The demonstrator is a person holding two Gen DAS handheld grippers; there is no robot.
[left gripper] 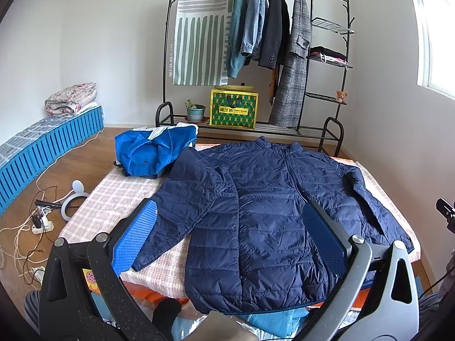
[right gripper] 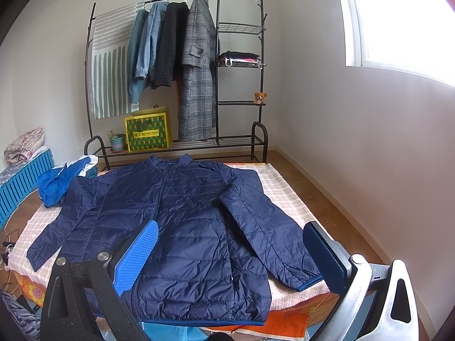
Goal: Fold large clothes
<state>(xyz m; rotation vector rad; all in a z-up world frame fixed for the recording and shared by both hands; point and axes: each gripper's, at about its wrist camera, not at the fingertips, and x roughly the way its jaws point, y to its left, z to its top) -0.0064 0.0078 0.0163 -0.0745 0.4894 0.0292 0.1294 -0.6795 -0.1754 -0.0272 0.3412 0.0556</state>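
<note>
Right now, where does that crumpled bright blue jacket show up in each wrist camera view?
Left wrist view: the bright blue jacket lies upper left of centre, at the bed's far left corner, beside the navy puffer jacket.
Right wrist view: it sits at the far left edge, mid-height.
Shared landmark: the yellow-green box on the clothes rack's bottom shelf.

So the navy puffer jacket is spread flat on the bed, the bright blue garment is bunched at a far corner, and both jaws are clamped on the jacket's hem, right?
Not quite. The navy puffer jacket does lie flat on the bed, with the bright blue garment bunched at a far corner, but both wrist views show the jaws open, hovering over the jacket and gripping nothing.
</note>
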